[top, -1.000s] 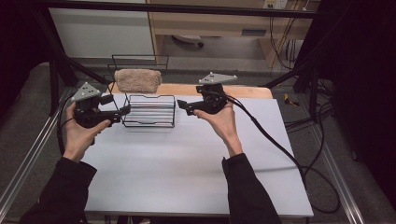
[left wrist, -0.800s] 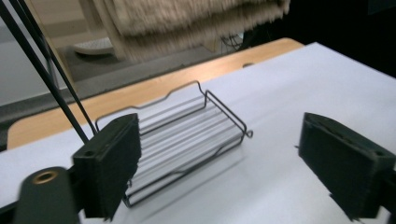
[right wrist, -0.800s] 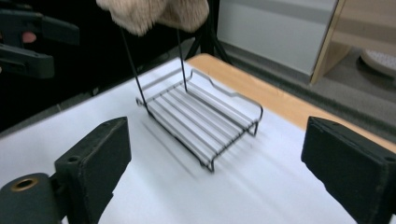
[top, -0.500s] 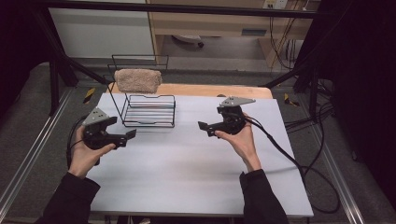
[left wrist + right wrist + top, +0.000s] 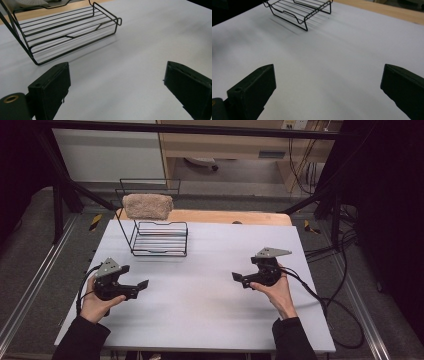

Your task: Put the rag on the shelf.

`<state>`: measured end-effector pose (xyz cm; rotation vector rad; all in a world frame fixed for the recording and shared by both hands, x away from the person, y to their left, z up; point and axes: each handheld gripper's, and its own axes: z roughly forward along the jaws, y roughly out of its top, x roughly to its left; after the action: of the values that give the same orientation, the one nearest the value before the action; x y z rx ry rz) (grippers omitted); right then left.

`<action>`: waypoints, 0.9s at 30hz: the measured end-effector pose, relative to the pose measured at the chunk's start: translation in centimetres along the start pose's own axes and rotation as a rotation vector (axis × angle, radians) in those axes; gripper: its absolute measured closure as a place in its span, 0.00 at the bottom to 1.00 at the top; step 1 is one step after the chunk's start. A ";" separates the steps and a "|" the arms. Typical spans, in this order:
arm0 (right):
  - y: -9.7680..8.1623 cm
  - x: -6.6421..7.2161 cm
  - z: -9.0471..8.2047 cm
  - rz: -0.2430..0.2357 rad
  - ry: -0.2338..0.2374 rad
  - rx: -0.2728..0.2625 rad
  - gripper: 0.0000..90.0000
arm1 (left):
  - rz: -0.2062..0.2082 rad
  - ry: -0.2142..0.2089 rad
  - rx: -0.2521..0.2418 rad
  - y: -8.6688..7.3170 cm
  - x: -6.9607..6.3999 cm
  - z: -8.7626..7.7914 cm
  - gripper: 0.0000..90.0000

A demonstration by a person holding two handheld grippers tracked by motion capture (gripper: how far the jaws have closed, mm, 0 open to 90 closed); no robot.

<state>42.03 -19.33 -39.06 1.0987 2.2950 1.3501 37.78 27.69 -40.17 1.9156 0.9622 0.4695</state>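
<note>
Standing wide and empty over the white counter (image 5: pixel 210 315), left tongs (image 5: pixel 143 284) and right tongs (image 5: pixel 236 277) sit well apart from the black wire rack (image 5: pixel 159 239) bearing a beige sponge (image 5: pixel 147 205), risking toppling it on a careless reach.

Setting: lab test rig, not a home. White surface (image 5: pixel 210 305) sits inside a black metal frame (image 5: pixel 60 185) with aluminium rails (image 5: pixel 30 295) along the floor. Loose cables (image 5: pixel 345 285) trail beside it; hazard-striped tape (image 5: pixel 95 221) marks the frame's feet. Wooden bench (image 5: pixel 225 145) stands beyond.
</note>
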 end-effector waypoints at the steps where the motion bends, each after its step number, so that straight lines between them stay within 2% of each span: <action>1: -0.5 -0.2 -0.2 0.005 -0.002 0.002 0.01 | 0.006 -0.002 0.007 -0.2 0.0 0.0 0.08; 3: -1.4 -0.4 -0.6 0.008 -0.005 0.014 0.01 | 0.011 -0.007 0.015 -0.7 -0.1 0.1 0.08; 5: -2.4 -0.7 -1.1 -0.010 -0.004 0.010 0.01 | 0.013 -0.009 0.018 -1.0 -0.1 0.1 0.08; 12: -5.4 -1.8 -2.8 0.028 -0.016 0.008 0.01 | 0.022 -0.008 0.031 -1.9 0.0 0.3 0.09; 14: -6.1 -2.2 -3.3 0.027 -0.017 0.024 0.01 | 0.020 -0.009 0.033 -2.1 0.1 0.3 0.09; 20: -7.8 -2.9 -4.3 0.049 -0.015 0.042 0.01 | 0.017 -0.009 0.038 -2.6 0.2 0.3 0.09; 27: -8.8 -3.2 -4.9 0.074 -0.030 0.034 0.01 | 0.024 -0.006 0.052 -3.1 0.1 0.5 0.08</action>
<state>37.29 -27.28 -44.21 1.2181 2.2844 1.3163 36.81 28.40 -43.12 1.9761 0.9574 0.4565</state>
